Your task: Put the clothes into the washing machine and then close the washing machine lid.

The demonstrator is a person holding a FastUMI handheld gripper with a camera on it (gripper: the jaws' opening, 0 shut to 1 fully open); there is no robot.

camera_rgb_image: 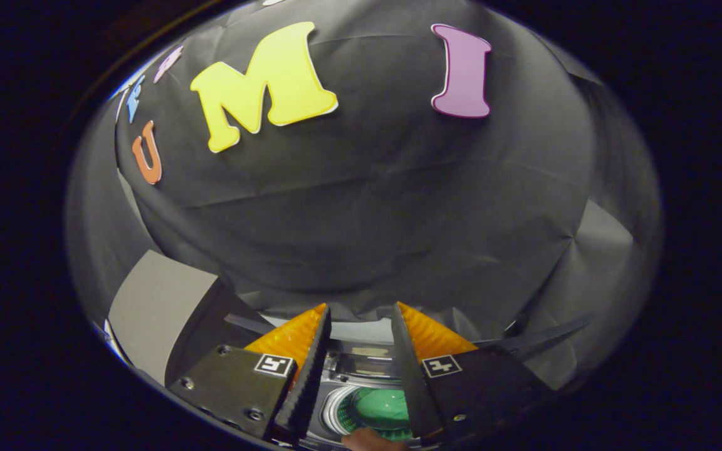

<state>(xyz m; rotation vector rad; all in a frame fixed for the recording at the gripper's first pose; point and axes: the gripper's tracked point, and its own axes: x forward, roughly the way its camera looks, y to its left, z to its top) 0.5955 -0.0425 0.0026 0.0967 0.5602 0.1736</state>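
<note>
My gripper (361, 307) is open, with its fingers held well apart and nothing between them. Below and between the fingers I look down on the washing machine's top (361, 366). Its round drum opening (376, 407) is uncovered, and something green lies inside it; I cannot tell whether it is cloth. A small brownish thing (370, 440) shows at the near rim of the opening, too little of it to name. The gripper hangs above the machine and points mostly at the booth's wall.
A flat grey panel (160, 307) stands tilted just left of the left finger; I cannot tell whether it is the machine's lid. Black cloth (398, 219) hangs close behind the machine.
</note>
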